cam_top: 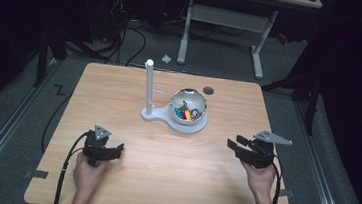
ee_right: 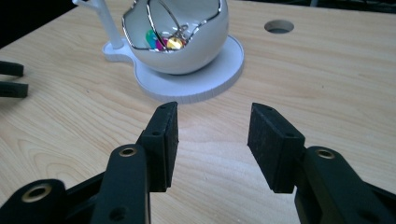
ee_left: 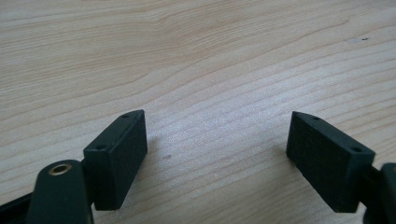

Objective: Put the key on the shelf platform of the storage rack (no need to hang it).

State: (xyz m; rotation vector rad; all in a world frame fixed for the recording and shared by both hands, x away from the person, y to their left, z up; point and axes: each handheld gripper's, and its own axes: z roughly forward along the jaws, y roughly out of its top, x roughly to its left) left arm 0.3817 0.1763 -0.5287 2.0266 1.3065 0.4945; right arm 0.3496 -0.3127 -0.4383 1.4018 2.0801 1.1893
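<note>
Your left tool (cam_top: 114,151) and right tool (cam_top: 235,144) rest released, empty, low over the counter (cam_top: 161,180). The bowl (cam_top: 187,107) of coloured pieces sits on its white stand (cam_top: 167,118), mid-counter, well apart from both.

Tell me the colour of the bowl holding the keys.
White, with a shiny silvery rim; the bowl shows best in the right gripper view.

Left gripper (cam_top: 117,149): matte black body, grey three-cornered plate on top, black cable trailing from the rear. Right gripper (cam_top: 232,142): same build, longer grey plate, black cable. Pads (ee_right: 164,135) are flat black foam-like blocks with small screw holes in the edges. Brass-coloured inserts sit in the black links behind them. Forearms bare, no sleeves.
</note>
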